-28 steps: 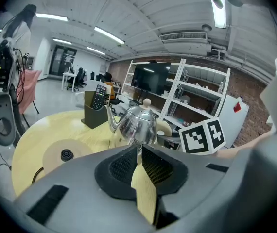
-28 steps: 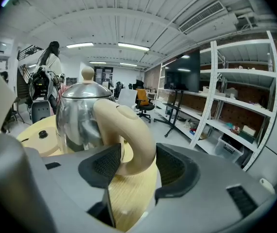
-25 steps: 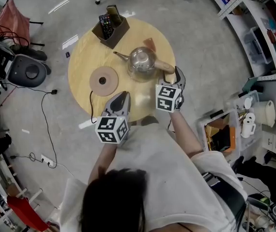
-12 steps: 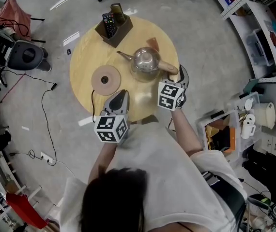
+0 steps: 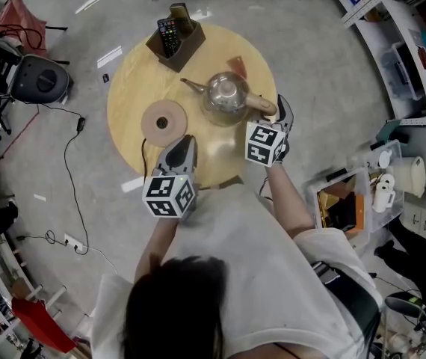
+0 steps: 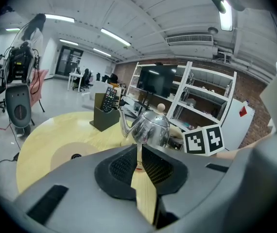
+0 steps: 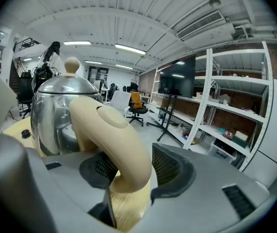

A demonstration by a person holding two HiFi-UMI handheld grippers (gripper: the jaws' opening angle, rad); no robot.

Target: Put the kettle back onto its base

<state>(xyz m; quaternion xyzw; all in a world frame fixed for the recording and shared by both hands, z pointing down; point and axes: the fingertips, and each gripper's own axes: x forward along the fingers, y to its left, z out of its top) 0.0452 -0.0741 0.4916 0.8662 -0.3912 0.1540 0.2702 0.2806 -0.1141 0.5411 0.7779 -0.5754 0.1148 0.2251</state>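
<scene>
- Two grippers are over the round table [image 5: 134,88], but only the right gripper [image 5: 276,120] is in play. Its jaws stand spread, one on either side of the kettle's cream handle [image 7: 113,139]. They're hard by it but, as I read it, not biting yet.
- The kettle [image 5: 225,94] sits on bare wood at the right of the table. Its base [image 5: 163,123] lies just to its left, apart from it, with nothing on it. The spout [image 5: 191,85] points over that way.
- The left gripper [image 5: 185,146] hovers near the base on the person's side, jaws pressed almost together on nothing.
- First worry is that handle, which is fat, smooth and curved. A pinch low on the curl could let it slide, or let the kettle swing spout-down once it lifts.
- Second is the lid with its knob [image 7: 72,64], which looks merely set on top. A sharp tilt could tip it off. Whether there's water inside, I can't tell.
- Third is the base, a thin disc that looks light. Come down off-centre and the kettle may shove it along, or perch on the rim instead of seating.
- The remote holder [image 5: 174,42] stands well apart at the far edge, so there's little danger there.
</scene>
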